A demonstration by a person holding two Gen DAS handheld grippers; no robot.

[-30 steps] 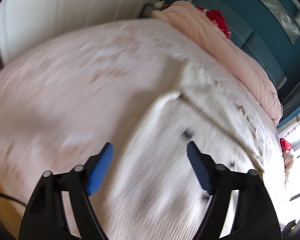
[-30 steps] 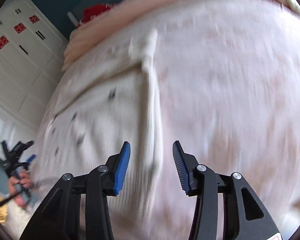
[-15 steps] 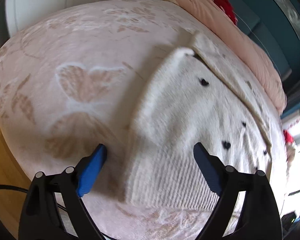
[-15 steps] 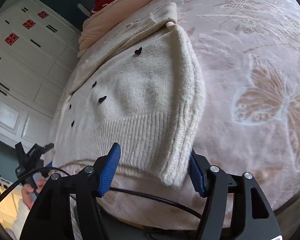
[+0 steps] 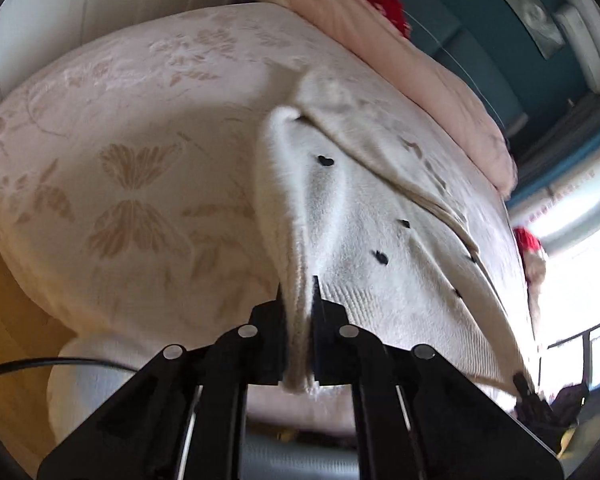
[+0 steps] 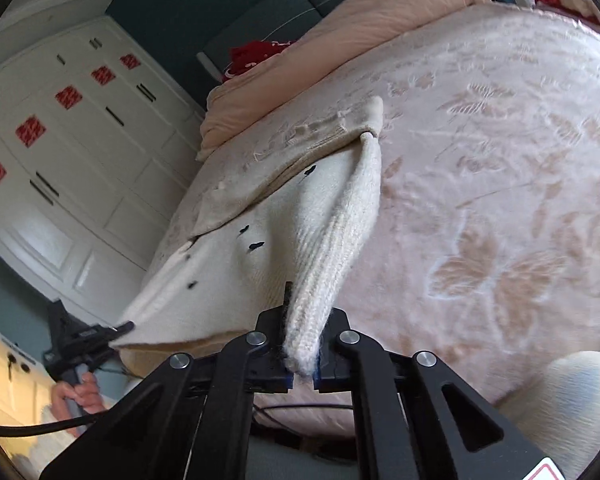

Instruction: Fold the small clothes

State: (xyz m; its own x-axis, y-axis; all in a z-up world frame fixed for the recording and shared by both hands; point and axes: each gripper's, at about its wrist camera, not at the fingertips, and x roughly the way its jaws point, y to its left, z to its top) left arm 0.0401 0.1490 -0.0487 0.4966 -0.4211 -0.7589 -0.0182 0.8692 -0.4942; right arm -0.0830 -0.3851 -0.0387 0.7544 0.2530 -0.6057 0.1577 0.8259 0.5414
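A cream knit sweater (image 5: 364, 232) with small black hearts lies on the pink bedspread (image 5: 140, 152) near the bed's front edge. My left gripper (image 5: 296, 292) is shut on one bottom corner of its ribbed hem. My right gripper (image 6: 300, 320) is shut on the other bottom corner of the sweater (image 6: 292, 220). The hem is stretched between the two and lifted a little off the bed. The left gripper also shows in the right wrist view (image 6: 116, 328), held by a hand.
A peach duvet (image 6: 340, 40) is bunched at the head of the bed beside red cushions (image 6: 256, 54). White wardrobes (image 6: 68, 140) stand on the left. A black cable (image 6: 40, 428) hangs below the bed edge. The bedspread (image 6: 500, 200) stretches to the right.
Both grippers were open over the sweater's hem corners. They have closed on the corners and pulled the hem up and toward the bed's front edge.
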